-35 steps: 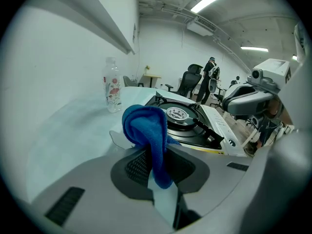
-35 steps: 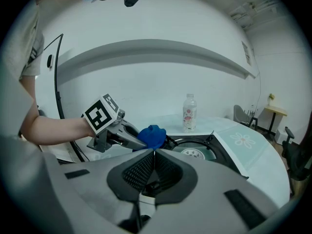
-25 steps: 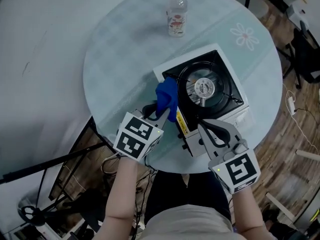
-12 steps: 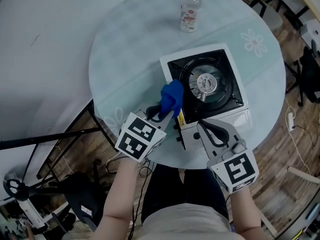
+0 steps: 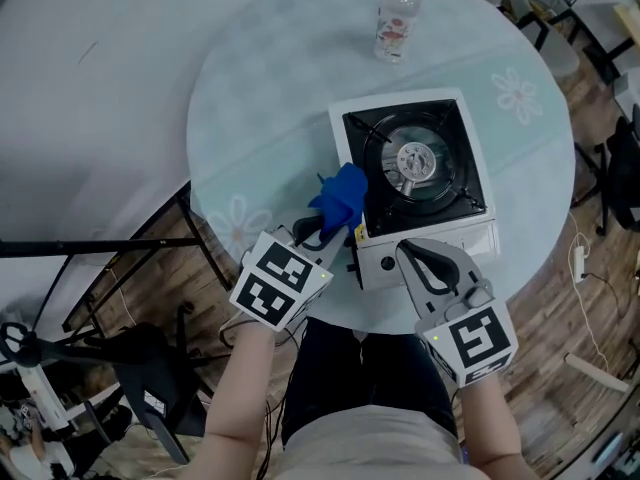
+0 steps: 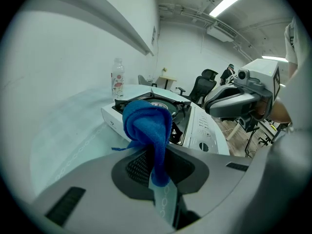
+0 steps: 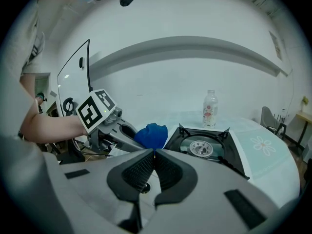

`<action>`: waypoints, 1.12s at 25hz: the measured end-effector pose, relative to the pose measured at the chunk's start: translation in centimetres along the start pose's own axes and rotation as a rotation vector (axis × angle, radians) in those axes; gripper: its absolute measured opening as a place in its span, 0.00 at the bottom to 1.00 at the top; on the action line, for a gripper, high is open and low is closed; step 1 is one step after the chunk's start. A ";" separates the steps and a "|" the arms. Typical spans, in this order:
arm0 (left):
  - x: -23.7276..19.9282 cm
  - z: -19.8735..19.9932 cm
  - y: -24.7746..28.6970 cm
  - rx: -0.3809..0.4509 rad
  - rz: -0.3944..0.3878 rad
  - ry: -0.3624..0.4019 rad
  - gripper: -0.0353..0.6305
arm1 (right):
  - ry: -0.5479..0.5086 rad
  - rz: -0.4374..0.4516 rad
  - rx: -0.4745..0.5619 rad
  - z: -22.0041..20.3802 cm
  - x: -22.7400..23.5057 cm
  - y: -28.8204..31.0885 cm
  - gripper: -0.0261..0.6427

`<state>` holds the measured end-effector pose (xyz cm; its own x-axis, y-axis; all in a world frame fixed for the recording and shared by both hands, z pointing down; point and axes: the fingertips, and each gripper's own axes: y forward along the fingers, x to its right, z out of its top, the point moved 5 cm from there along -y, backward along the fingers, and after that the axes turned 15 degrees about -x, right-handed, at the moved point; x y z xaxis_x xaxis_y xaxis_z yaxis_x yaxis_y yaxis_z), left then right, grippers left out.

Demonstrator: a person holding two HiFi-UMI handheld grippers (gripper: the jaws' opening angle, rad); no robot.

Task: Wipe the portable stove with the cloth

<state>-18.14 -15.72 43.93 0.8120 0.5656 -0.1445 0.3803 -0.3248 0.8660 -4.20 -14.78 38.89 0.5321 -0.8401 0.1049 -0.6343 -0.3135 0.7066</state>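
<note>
The portable stove [image 5: 415, 173], white with a black top and a round burner, sits on the round table [image 5: 260, 118]. A blue cloth [image 5: 340, 196] is bunched against the stove's left front edge, and my left gripper [image 5: 323, 230] is shut on it. In the left gripper view the cloth [image 6: 146, 126] hangs between the jaws of the left gripper [image 6: 155, 155], with the stove [image 6: 161, 104] just behind. My right gripper [image 5: 405, 252] is shut and empty at the stove's front panel. The right gripper view shows the right gripper [image 7: 154, 152], the cloth [image 7: 151, 134] and the stove [image 7: 202, 147].
A clear plastic bottle [image 5: 397, 16] stands at the table's far side, beyond the stove. Black stand legs [image 5: 120, 248] lie on the wooden floor at the left. Office chairs [image 5: 545, 8] stand at the far right.
The head view has shifted, so table and stove sit higher and more to the right. The left gripper still holds the cloth at the stove's left side. The right gripper has barely moved.
</note>
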 end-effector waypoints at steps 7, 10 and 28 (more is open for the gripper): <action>2.1 -1.5 -0.1 0.001 -0.016 -0.020 0.15 | -0.024 0.018 0.006 -0.5 -0.1 -0.7 0.07; 3.2 -2.0 -0.2 0.010 -0.022 -0.021 0.15 | -0.029 0.023 0.003 -0.9 -0.1 -0.9 0.07; 7.8 -3.3 -0.4 0.037 -0.069 -0.040 0.15 | -0.044 0.046 0.020 -2.2 -0.5 -2.2 0.07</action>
<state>-13.46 -8.68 44.04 0.8000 0.5571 -0.2229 0.4515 -0.3142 0.8351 -1.83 -12.70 38.86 0.4769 -0.8725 0.1059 -0.6692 -0.2824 0.6873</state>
